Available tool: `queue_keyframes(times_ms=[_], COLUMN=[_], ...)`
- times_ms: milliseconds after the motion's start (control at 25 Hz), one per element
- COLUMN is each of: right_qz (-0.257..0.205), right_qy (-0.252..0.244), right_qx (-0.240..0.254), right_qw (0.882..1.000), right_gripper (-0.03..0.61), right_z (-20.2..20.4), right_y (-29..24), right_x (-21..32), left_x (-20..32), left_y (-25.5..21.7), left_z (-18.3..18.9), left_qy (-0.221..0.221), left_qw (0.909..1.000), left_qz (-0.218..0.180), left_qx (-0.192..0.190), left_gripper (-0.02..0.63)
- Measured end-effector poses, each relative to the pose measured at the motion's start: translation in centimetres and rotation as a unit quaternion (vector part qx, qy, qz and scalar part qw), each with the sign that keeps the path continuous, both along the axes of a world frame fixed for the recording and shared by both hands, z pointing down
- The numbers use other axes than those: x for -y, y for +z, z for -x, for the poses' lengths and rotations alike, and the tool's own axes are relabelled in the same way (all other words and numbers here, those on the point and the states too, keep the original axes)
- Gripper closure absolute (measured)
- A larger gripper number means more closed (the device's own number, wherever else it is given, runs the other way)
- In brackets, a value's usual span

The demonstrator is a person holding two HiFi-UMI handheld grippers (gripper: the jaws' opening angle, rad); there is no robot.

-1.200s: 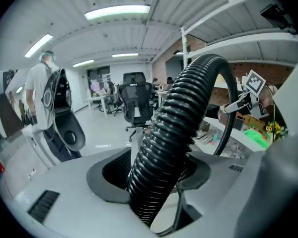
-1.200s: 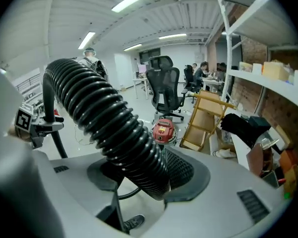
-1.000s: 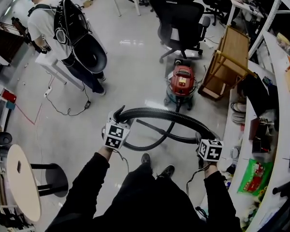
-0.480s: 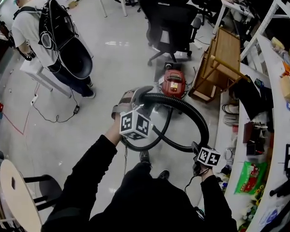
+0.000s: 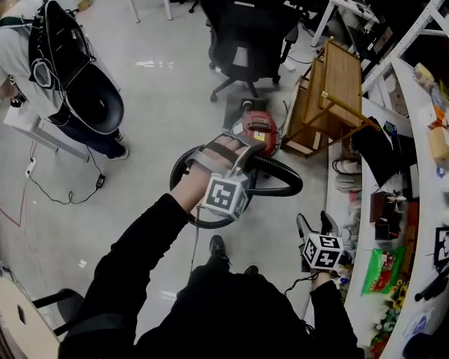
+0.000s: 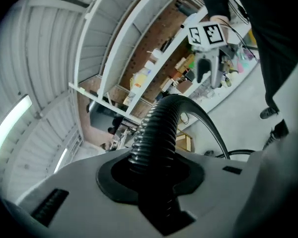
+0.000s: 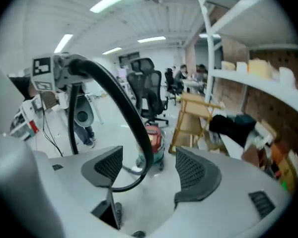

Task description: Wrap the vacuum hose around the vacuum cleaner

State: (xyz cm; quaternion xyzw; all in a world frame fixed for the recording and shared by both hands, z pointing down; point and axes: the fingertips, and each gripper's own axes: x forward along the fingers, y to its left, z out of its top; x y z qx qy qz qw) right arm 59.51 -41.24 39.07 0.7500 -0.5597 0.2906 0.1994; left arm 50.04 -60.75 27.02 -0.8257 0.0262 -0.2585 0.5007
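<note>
The red vacuum cleaner (image 5: 259, 129) stands on the floor ahead of me; the right gripper view shows the vacuum cleaner (image 7: 153, 140) too. Its black ribbed hose (image 5: 284, 179) loops in front of it. My left gripper (image 5: 230, 149) is raised just before the vacuum, its jaws closing on the hose (image 6: 156, 128), which fills the gap of the left gripper (image 6: 151, 177). My right gripper (image 5: 316, 223) hangs low at the right. Its jaws are opening with nothing between them. The hose (image 7: 124, 103) arcs ahead of the right gripper (image 7: 149, 170).
A black office chair (image 5: 247, 36) stands behind the vacuum and a wooden frame (image 5: 333, 88) at its right. White shelving (image 5: 426, 163) with goods runs along the right. A person with a backpack (image 5: 37, 51) stands far left, with a cable (image 5: 67, 193) on the floor nearby.
My left gripper has risen and carried the hose forward to the vacuum. My right gripper has let go of the hose, which now lies away from it.
</note>
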Motion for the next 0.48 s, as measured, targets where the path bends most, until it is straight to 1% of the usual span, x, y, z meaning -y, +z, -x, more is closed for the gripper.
queue_keyframes(times_ms=[40,80,120,200,280,320,360,400,440,480], right_qz=[-0.018,-0.031,-0.038,-0.029,-0.001,0.013,0.029,0.044,0.057,0.063], right_qy=[-0.037,-0.078,-0.117,-0.194,-0.256,-0.274,-0.281,-0.280,-0.270,-0.255], right_qx=[-0.040,-0.078,-0.112,-0.160,-0.177,-0.179,-0.186,-0.199,-0.212,-0.216], right_qw=[0.998,0.993,0.986,0.967,0.950,0.945,0.941,0.938,0.938,0.940], right_gripper=[0.259,0.259,0.259,0.256,0.256,0.256,0.258,0.258,0.274,0.386], right_z=[0.6,1.5,2.5,4.7,6.7,7.4,7.8,7.6,7.1,6.2], right_y=[-2.6,-4.8,-6.6,-8.0,-6.9,-6.2,-5.6,-5.2,-5.1,-5.2], right_x=[2.7,5.4,7.9,12.0,14.5,15.2,15.7,16.2,16.5,16.8], left_x=[0.2,0.2,0.2,0.0,-0.2,-0.4,-0.7,-0.9,-1.1,-1.1], left_y=[0.7,1.3,1.7,1.9,1.8,1.8,1.9,2.1,2.3,2.5], left_z=[-0.2,-0.4,-0.6,-1.4,-2.3,-2.8,-3.2,-3.6,-3.9,-4.3], left_qy=[0.017,0.034,0.052,0.083,0.108,0.120,0.133,0.145,0.155,0.163], left_qw=[0.9998,0.9991,0.9979,0.9949,0.9919,0.9902,0.9884,0.9864,0.9847,0.9833], left_qz=[-0.009,-0.016,-0.023,-0.037,-0.049,-0.053,-0.056,-0.056,-0.056,-0.056], left_qx=[0.011,0.021,0.031,0.042,0.045,0.046,0.049,0.053,0.056,0.059], left_gripper=[0.483,0.482,0.483,0.483,0.482,0.483,0.483,0.483,0.483,0.483])
